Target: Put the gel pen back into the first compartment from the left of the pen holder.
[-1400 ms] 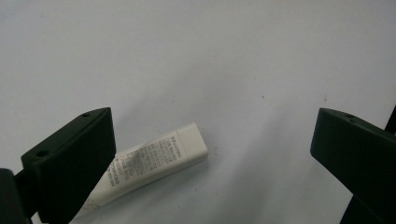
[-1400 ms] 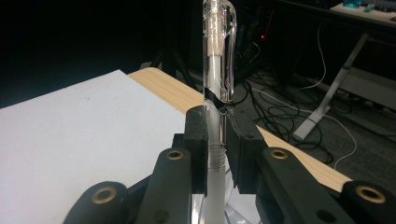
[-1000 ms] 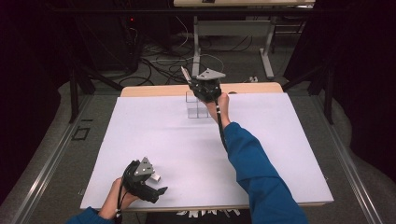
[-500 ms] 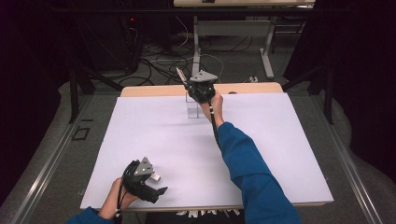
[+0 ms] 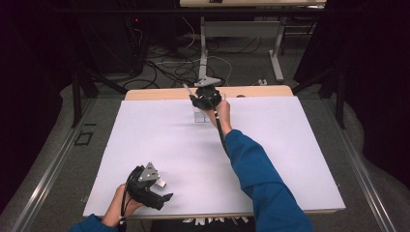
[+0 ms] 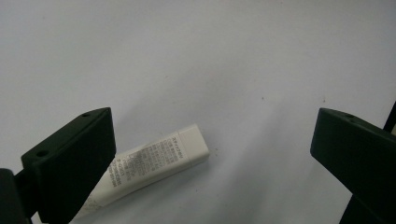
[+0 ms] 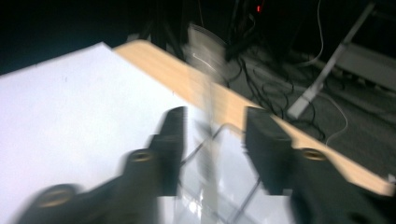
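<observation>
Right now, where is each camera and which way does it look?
High view: above the table's near side, facing forward and down; forearms, left gripper, right gripper show.
Left gripper view: on the left gripper, facing down; open jaws over a white tube.
Right gripper view: on the right gripper, facing the far edge; jaws, just opening, flank a stick.
High and left share the tube.
</observation>
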`<state>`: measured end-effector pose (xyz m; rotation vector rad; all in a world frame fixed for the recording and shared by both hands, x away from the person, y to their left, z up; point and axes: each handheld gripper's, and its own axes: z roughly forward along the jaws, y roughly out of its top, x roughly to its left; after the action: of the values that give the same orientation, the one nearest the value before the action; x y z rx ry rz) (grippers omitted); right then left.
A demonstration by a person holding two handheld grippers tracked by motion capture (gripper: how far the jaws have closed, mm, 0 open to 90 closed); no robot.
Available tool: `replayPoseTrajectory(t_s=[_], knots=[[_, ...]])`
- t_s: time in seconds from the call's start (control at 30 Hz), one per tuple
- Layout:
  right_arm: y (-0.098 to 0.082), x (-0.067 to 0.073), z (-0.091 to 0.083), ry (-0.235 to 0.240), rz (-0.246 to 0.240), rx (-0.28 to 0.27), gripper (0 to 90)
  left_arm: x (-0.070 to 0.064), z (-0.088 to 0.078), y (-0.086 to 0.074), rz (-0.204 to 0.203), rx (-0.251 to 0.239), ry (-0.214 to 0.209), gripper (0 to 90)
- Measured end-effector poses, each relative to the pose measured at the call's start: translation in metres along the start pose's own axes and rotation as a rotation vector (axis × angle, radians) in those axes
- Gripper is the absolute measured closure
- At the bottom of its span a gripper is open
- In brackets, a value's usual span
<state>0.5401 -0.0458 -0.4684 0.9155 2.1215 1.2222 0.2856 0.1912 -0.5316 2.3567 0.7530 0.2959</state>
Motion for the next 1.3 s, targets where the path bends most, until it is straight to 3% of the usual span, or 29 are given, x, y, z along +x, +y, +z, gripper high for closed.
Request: replayPoseTrajectory(t_s=[0.17, 0.37, 0.77, 1.3], knots=[[-0.004, 0.0, -0.021, 0.039, -0.005, 0.074, 29.3, -0.001, 0.002, 0.0, -0.007, -0.011, 0.007, 0.2], [-0.014, -0.003, -0.051, 0.126, -0.016, 0.146, 16.4, -0.002, 0.002, 0.001, 0.001, -0.009, 0.012, 0.2], [-0.042, -0.002, -0.094, 0.223, -0.041, 0.24, 11.0, -0.002, 0.001, 0.001, 0.005, 0.005, 0.007, 0.2], [-0.096, -0.005, -0.145, 0.268, -0.038, 0.284, 8.0, -0.003, 0.002, 0.001, 0.001, -0.008, 0.015, 0.2]])
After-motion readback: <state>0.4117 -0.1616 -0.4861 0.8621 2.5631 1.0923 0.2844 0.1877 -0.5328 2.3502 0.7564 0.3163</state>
